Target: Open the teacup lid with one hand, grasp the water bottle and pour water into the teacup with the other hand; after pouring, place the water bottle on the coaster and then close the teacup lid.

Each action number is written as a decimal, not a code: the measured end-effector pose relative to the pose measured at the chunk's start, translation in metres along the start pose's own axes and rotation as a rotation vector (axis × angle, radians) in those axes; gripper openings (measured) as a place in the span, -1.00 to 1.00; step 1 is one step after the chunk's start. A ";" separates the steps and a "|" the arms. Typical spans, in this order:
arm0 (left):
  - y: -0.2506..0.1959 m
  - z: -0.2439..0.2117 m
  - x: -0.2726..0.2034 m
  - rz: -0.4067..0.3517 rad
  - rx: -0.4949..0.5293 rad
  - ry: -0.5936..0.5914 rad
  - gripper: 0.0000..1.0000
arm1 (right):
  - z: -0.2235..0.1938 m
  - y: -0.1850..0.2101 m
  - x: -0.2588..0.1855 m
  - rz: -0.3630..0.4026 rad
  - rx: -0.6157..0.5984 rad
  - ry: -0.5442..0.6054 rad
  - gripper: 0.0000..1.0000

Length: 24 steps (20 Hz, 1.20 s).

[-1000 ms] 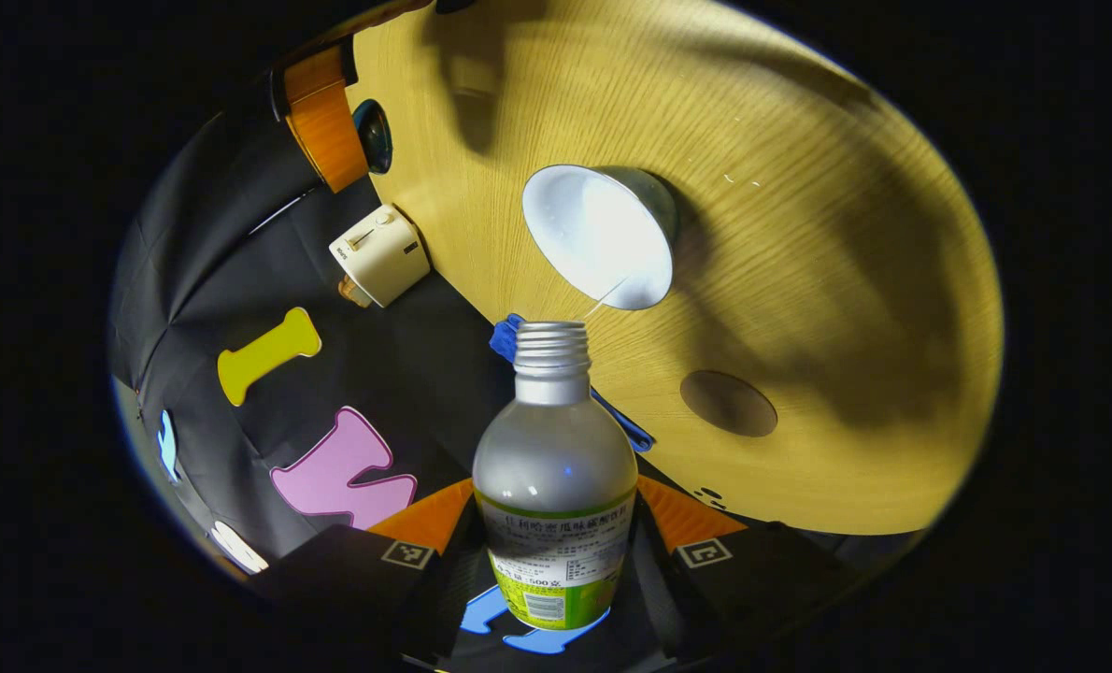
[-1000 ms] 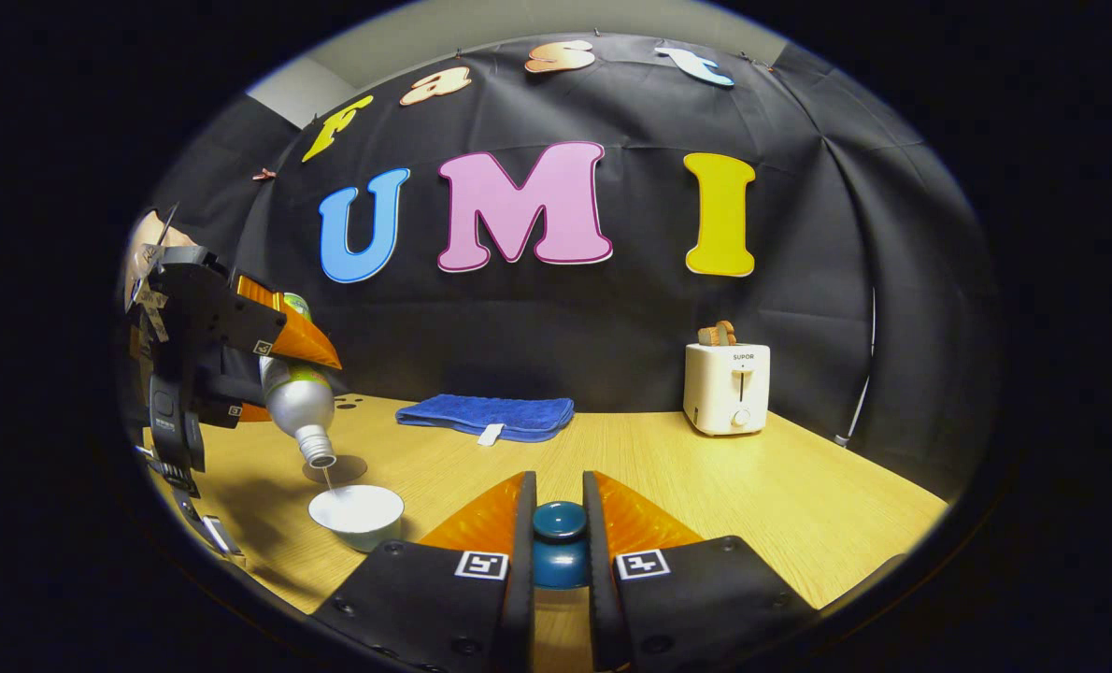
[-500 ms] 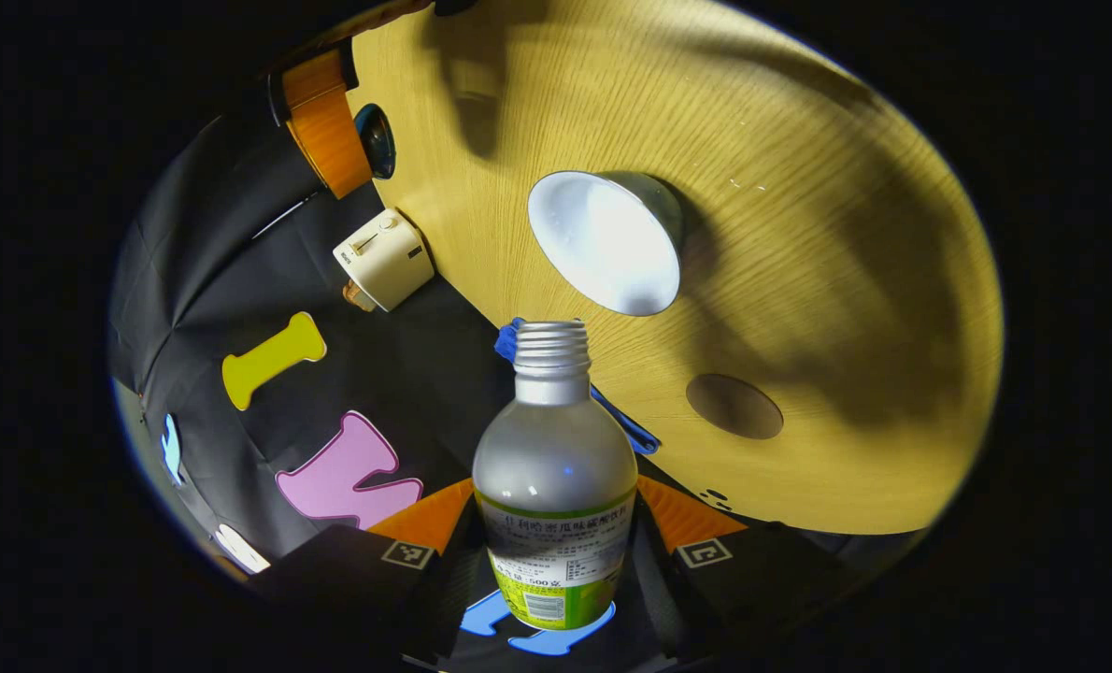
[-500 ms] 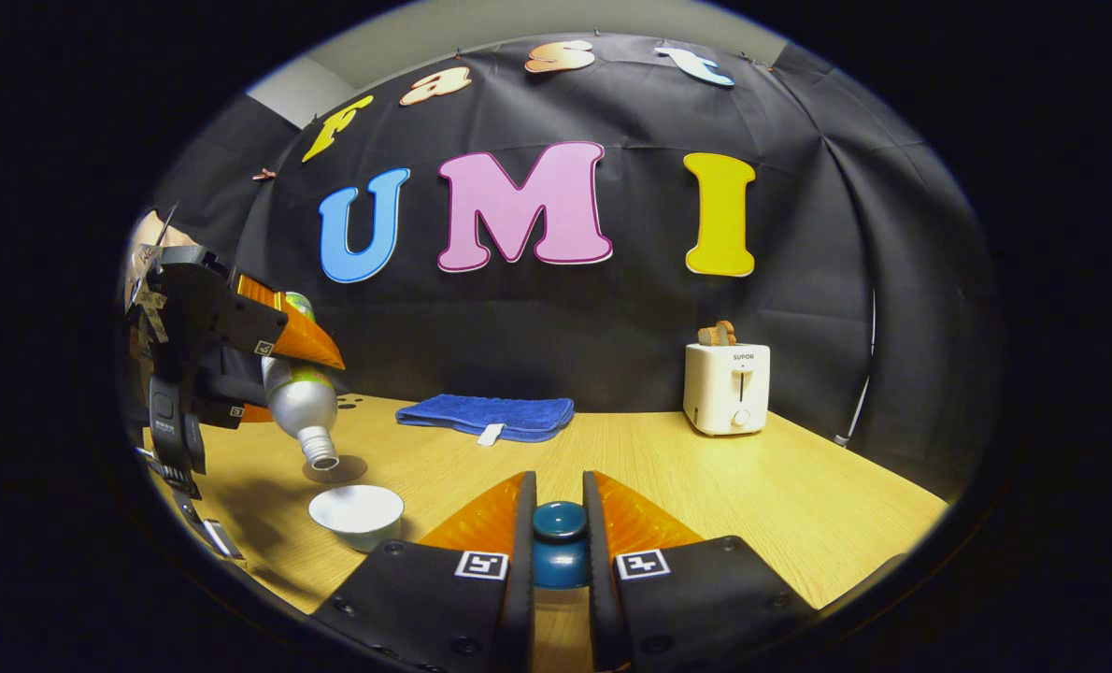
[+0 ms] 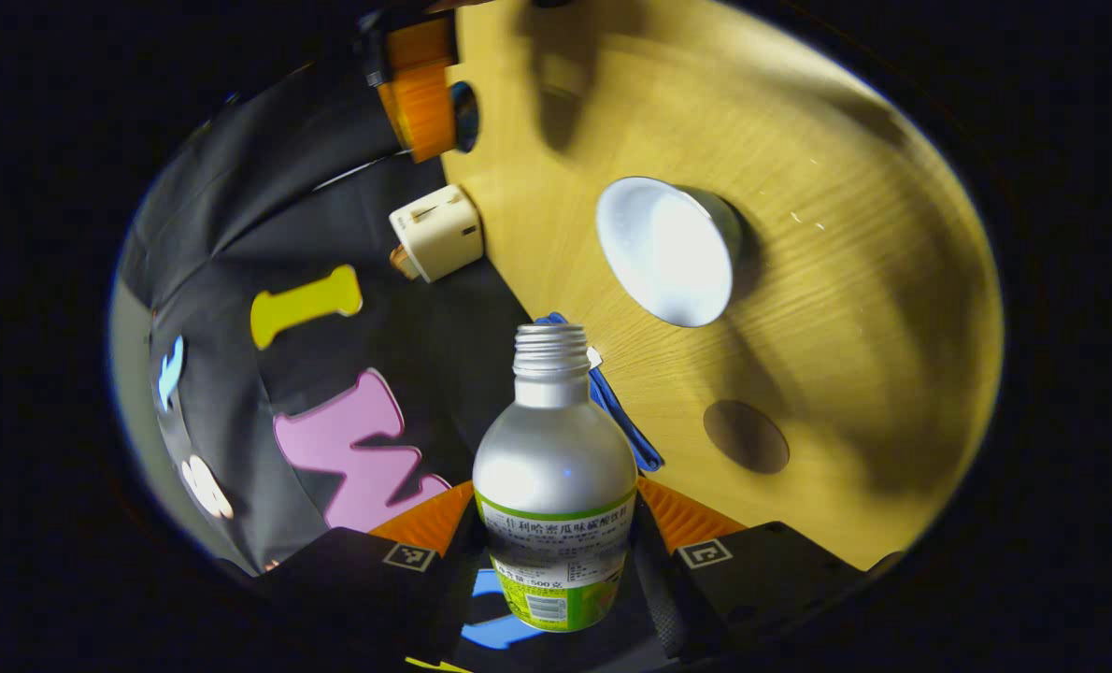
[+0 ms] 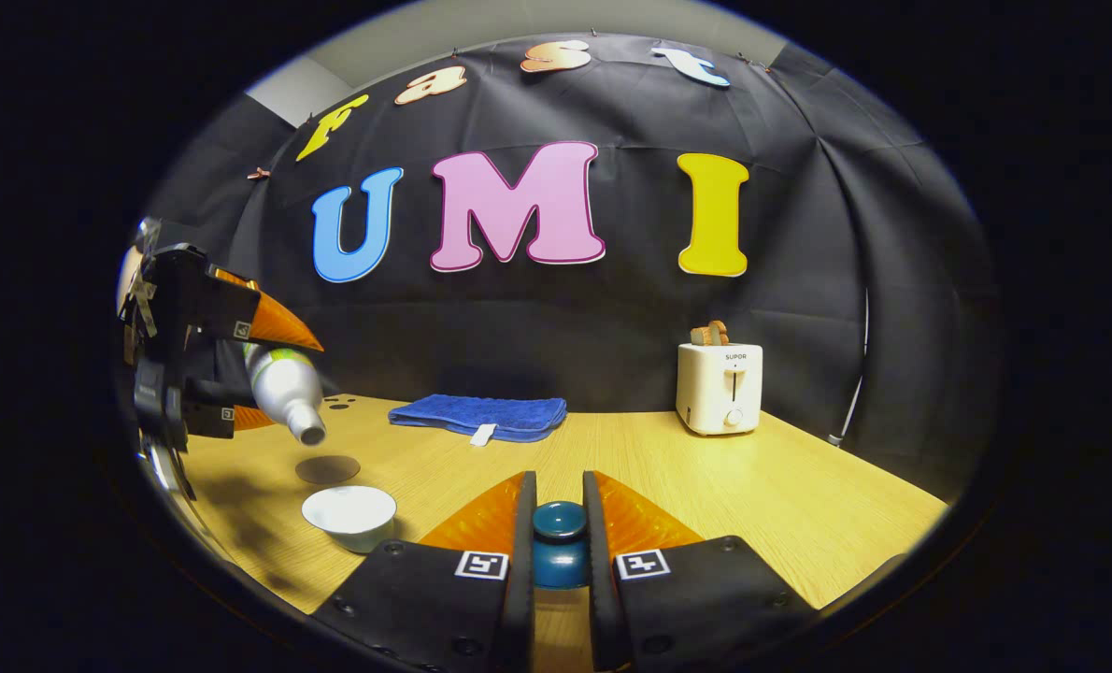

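Pour over: I've swung left tool [image 6: 266,374], clamped on water bottle [image 6: 283,385], up and away from teacup [image 6: 349,514]; stream stopped. Coaster [image 6: 327,468] next, just behind teacup on surface [image 6: 705,486], path open. Blue towel [image 6: 477,416], toaster [image 6: 718,387] well apart. Right tool [image 6: 559,537] clamped on lid [image 6: 559,542], hovering.

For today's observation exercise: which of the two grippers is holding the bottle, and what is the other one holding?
The left gripper grips the bottle, tilted above the table; the right gripper pinches the dark teal lid.
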<state>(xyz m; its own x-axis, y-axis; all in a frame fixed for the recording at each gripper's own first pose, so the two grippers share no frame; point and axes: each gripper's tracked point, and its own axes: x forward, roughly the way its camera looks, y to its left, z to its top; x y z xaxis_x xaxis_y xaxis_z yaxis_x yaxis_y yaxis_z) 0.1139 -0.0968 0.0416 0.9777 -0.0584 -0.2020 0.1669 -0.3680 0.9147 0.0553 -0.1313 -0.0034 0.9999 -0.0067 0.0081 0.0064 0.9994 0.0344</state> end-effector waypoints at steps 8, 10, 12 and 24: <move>0.017 -0.056 -0.046 0.169 -0.853 0.026 0.57 | 0.000 0.000 0.000 -0.006 0.001 -0.001 -0.46; 0.019 -0.073 -0.045 0.185 -1.119 0.006 0.57 | 0.000 0.000 0.000 -0.007 0.001 -0.001 -0.46; 0.018 -0.090 -0.047 0.210 -1.373 -0.024 0.57 | 0.000 0.000 0.000 -0.007 0.001 -0.001 -0.46; -0.028 -0.098 0.062 0.210 -2.007 -0.247 0.59 | -0.001 -0.001 0.000 -0.022 0.000 -0.003 -0.46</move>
<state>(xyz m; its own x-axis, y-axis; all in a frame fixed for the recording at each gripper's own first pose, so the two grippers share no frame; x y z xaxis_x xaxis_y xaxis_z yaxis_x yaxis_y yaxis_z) 0.1820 0.0011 0.0375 0.9911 -0.1182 0.0619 0.1235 0.9883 -0.0895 0.0554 -0.1325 -0.0042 0.9995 -0.0283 0.0102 0.0279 0.9990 0.0351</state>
